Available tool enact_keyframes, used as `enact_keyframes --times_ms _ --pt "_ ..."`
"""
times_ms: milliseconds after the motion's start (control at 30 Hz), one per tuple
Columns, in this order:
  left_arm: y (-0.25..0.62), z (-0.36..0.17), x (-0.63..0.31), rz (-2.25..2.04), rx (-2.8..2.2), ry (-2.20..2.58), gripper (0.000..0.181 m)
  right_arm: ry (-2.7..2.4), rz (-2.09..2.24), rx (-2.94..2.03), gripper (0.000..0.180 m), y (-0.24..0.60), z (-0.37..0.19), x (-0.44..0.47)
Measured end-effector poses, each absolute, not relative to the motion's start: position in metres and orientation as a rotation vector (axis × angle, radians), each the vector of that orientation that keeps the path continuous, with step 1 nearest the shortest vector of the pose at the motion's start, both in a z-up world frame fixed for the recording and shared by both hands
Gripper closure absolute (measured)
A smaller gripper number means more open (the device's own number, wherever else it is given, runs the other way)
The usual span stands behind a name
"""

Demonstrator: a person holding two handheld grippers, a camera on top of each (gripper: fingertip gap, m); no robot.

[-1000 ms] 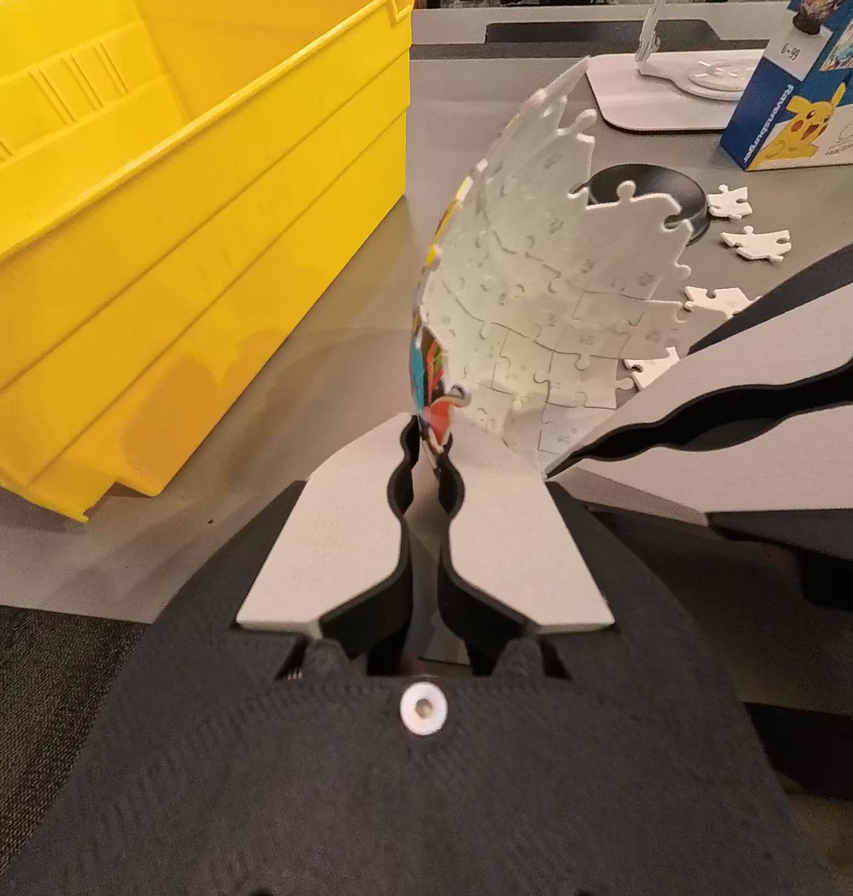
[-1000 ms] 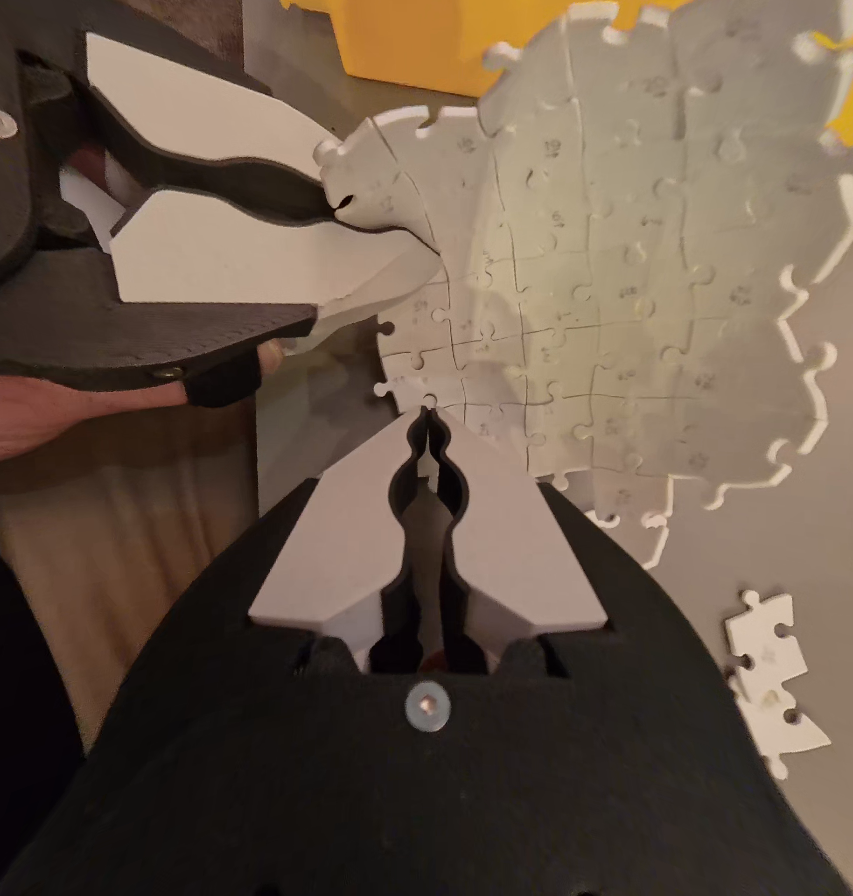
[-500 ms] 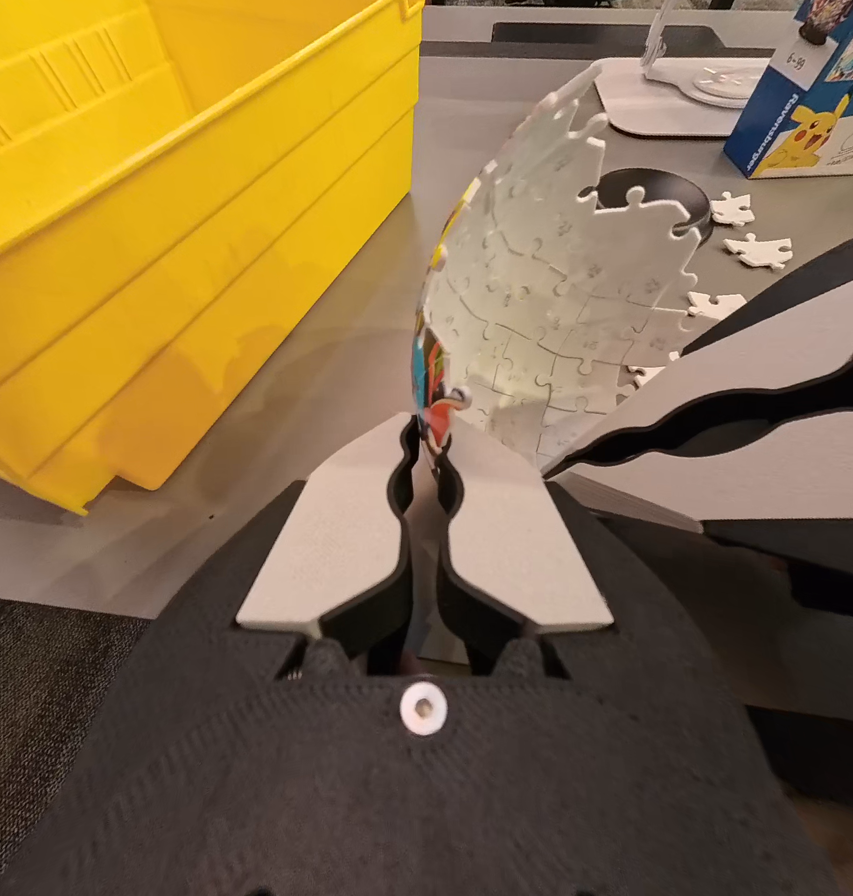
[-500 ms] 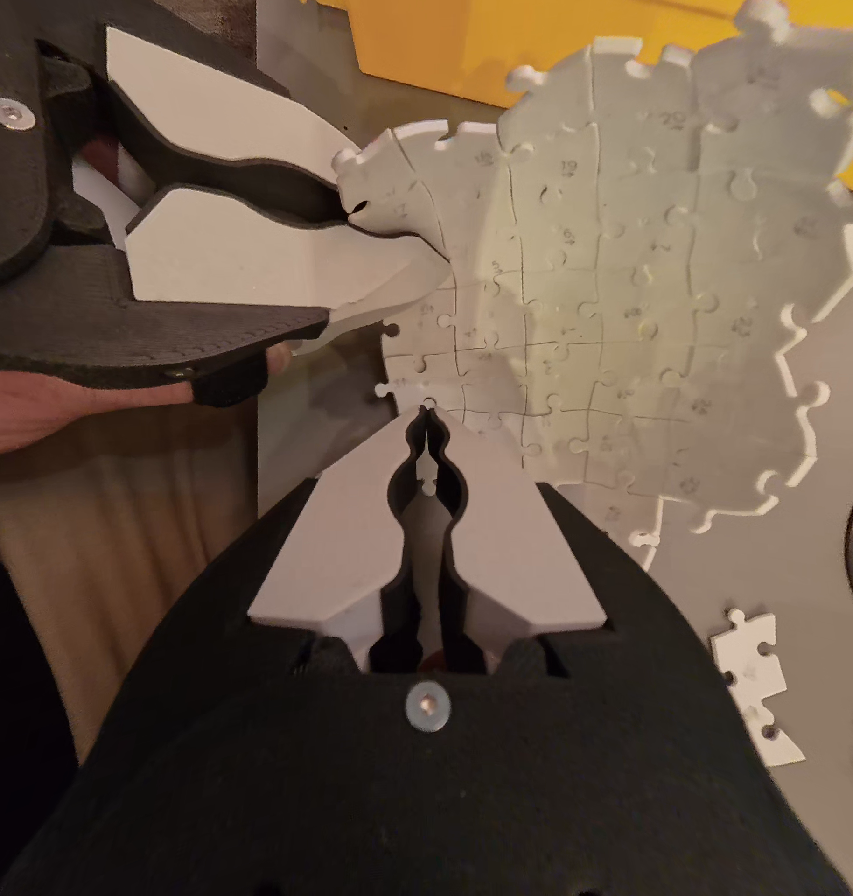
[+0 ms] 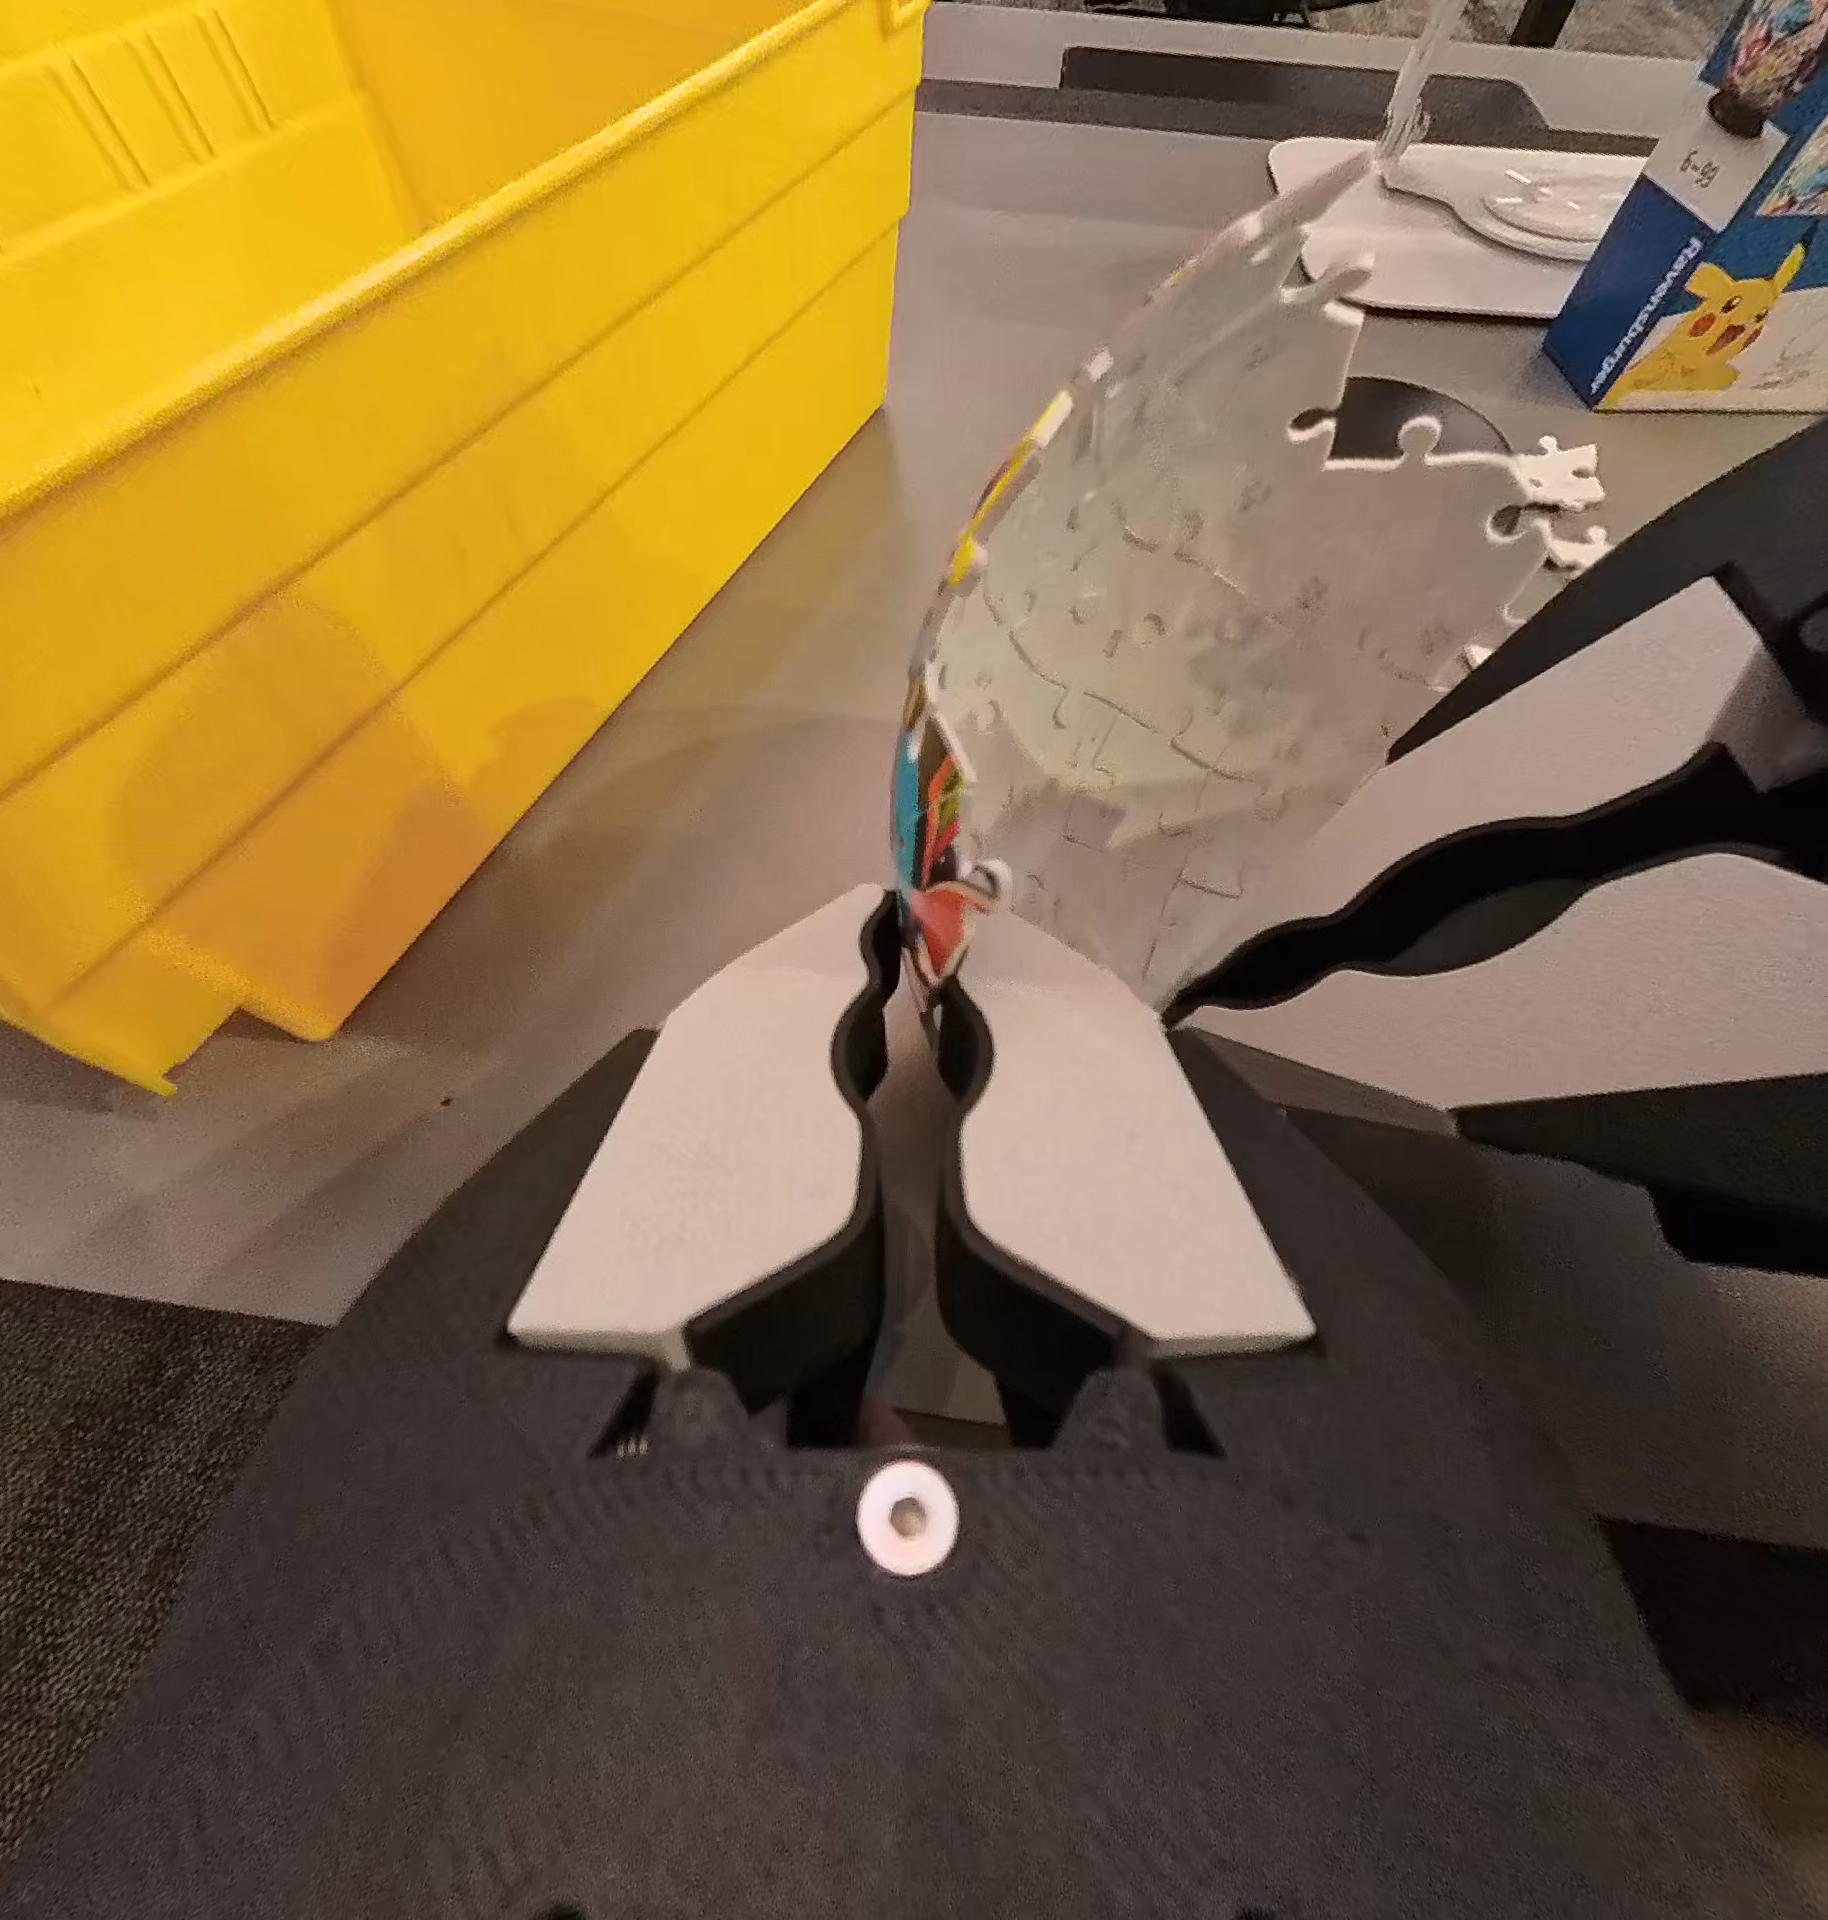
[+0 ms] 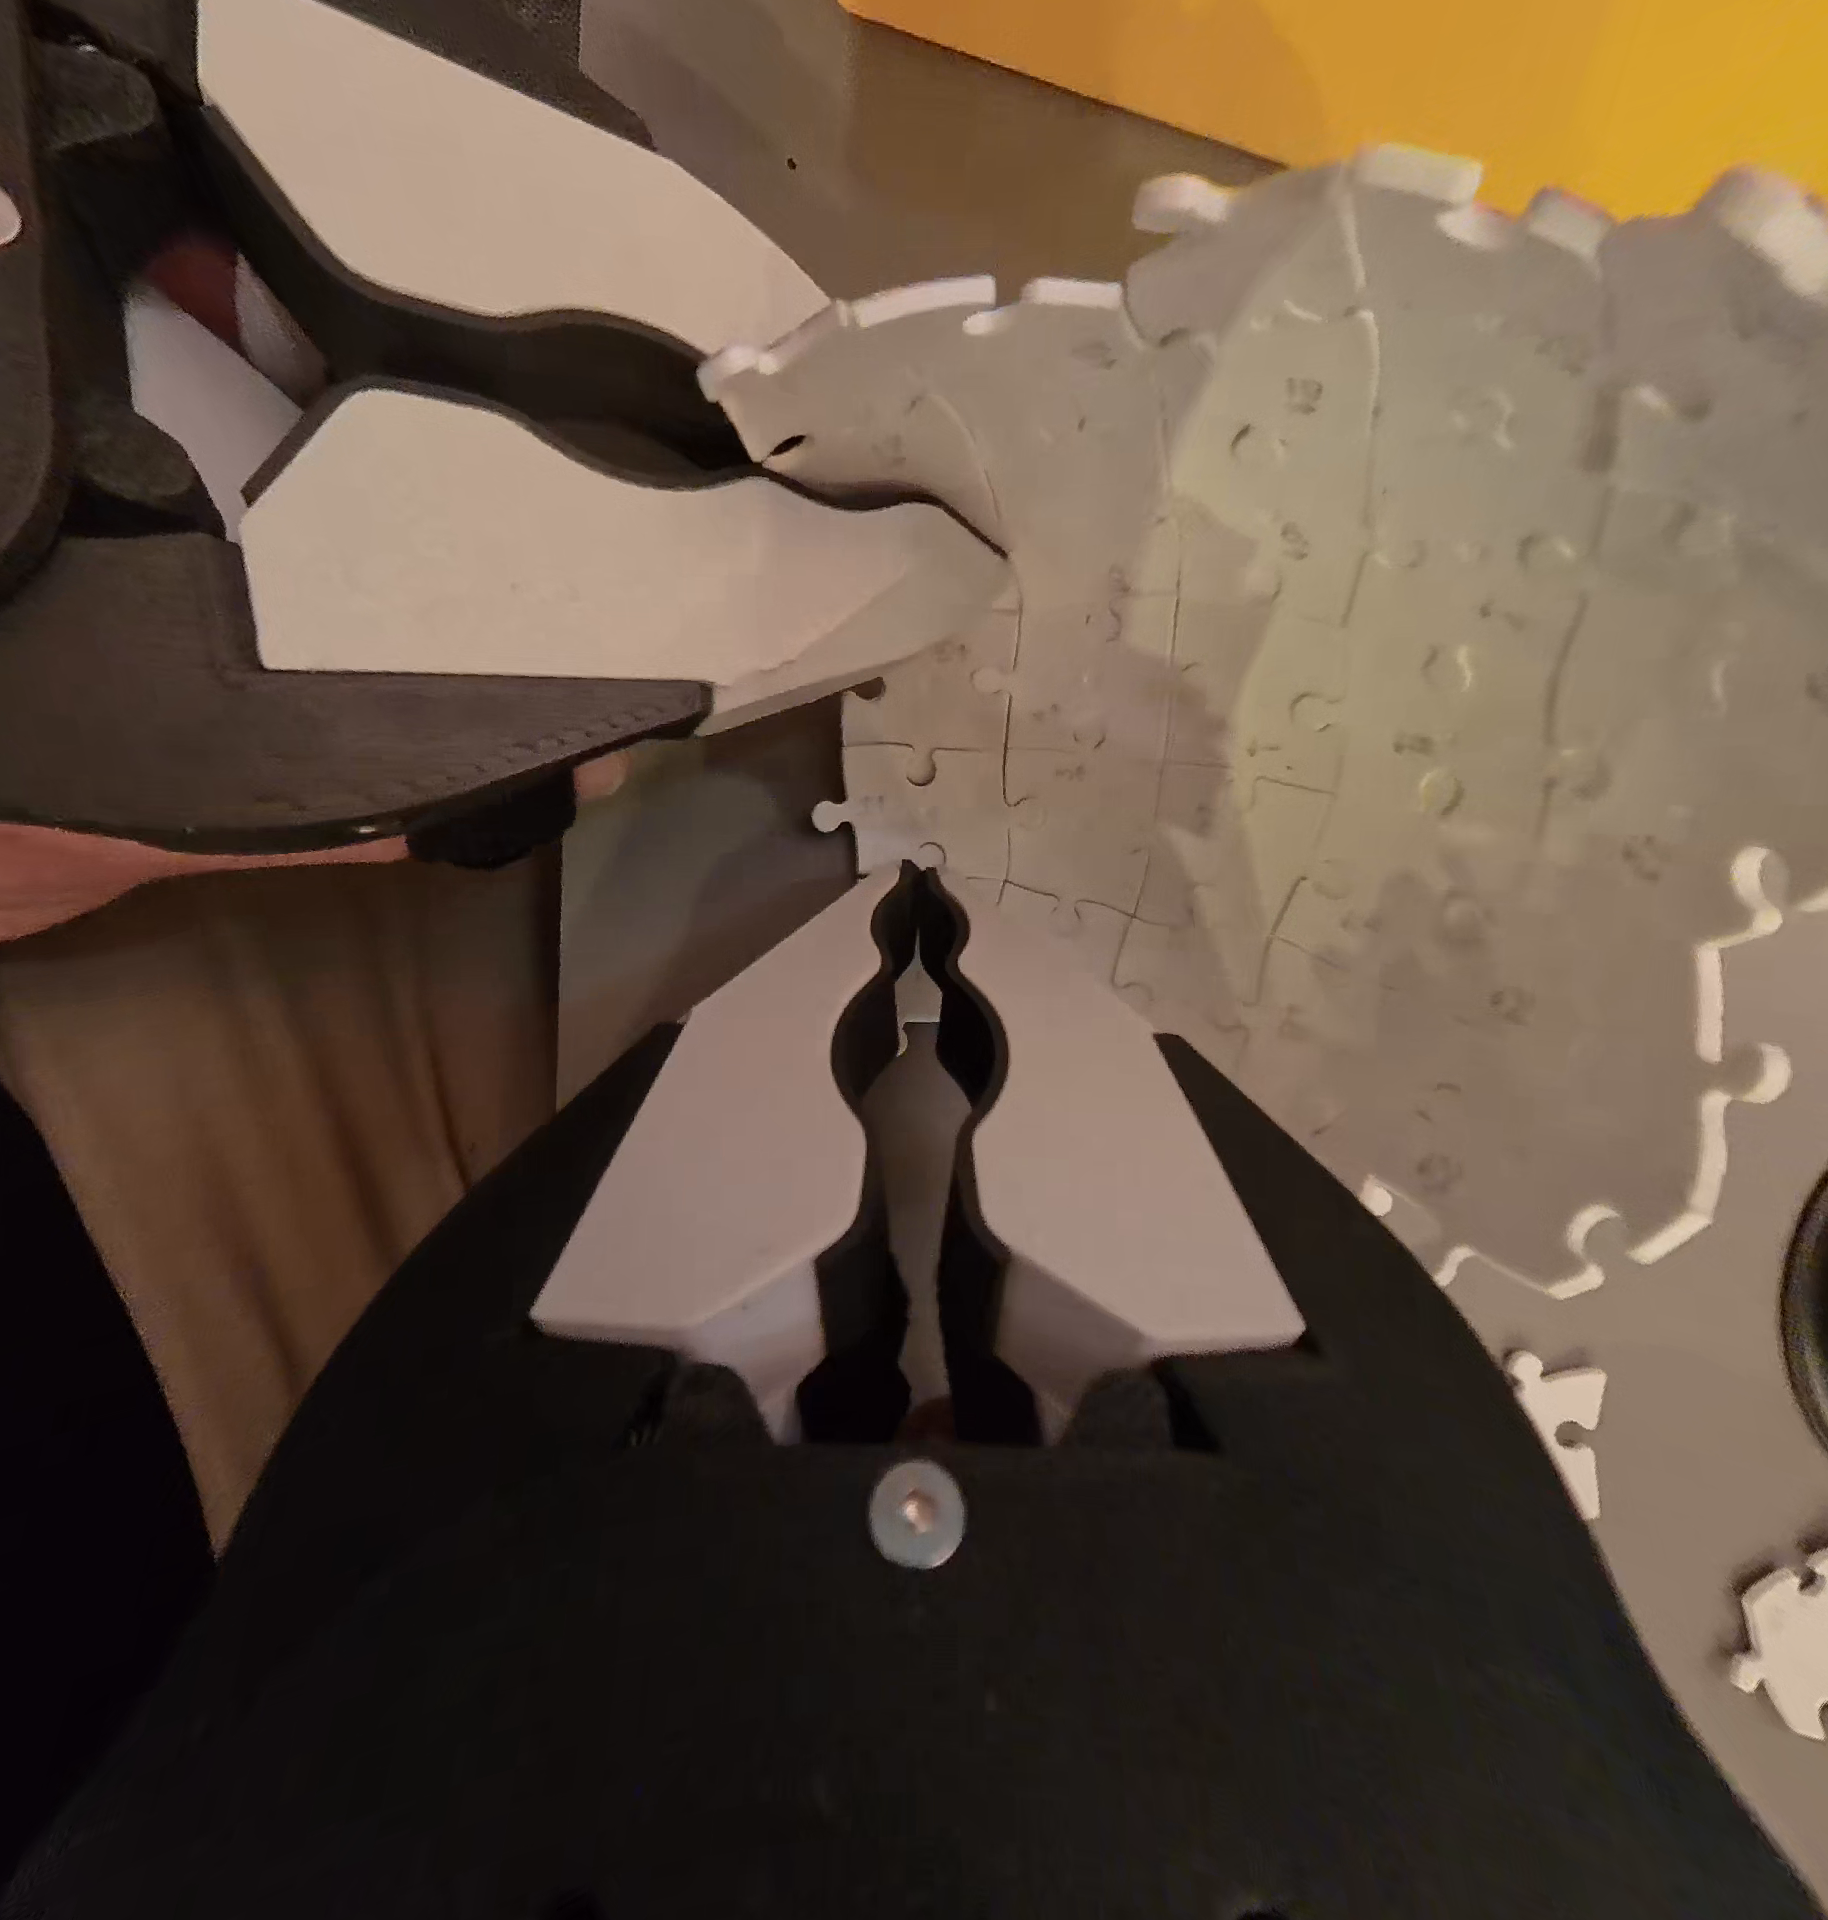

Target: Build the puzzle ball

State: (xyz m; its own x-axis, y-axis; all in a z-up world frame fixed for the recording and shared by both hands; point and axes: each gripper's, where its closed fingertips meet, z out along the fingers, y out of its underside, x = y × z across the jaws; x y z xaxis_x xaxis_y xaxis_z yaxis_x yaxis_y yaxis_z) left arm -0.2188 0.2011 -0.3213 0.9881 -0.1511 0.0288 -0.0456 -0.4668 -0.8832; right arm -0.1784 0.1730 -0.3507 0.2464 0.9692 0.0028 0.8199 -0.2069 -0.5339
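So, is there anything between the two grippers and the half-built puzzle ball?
Nothing visible. The left gripper is shut directly on the edge of the puzzle shell, and the right gripper is shut with its tips at the shell's lower edge, apparently pinching a piece there.

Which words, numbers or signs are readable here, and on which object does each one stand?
Blue box: printed lettering along its edge; I do not quote writing.
White tag on that box: handwritten figures, not quoted.
Puzzle shell, inner side: small marks on the pieces, too blurred to read.
Loose piece: blurred, unreadable.
Yellow bin: no writing visible.
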Motion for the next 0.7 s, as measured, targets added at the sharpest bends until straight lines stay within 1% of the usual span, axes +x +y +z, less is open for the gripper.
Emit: enact_keyframes --times_ms 233,433,600,667,700 --pt "0.198 -0.325 -0.219 -0.282 -2.114 0.079 0.175 -1.614 0.464 -2.103 0.18 0.173 -0.351 -0.178" --pt "0.194 -0.325 -0.211 -0.43 -2.143 0.076 0.164 -1.605 0.474 -2.106 0.18 0.173 -0.35 -0.178" --pt "0.188 -0.337 -0.203 -0.517 -2.241 0.101 0.157 -1.596 0.496 -2.111 0.18 0.173 -0.351 -0.178" --pt "0.186 -0.343 -0.2 -0.513 -2.27 0.117 0.161 -1.594 0.503 -2.11 0.18 0.173 -0.35 -0.178" --pt "0.186 -0.345 -0.2 -0.499 -2.281 0.132 0.159 -1.596 0.502 -2.108 0.18 0.173 -0.35 -0.178"
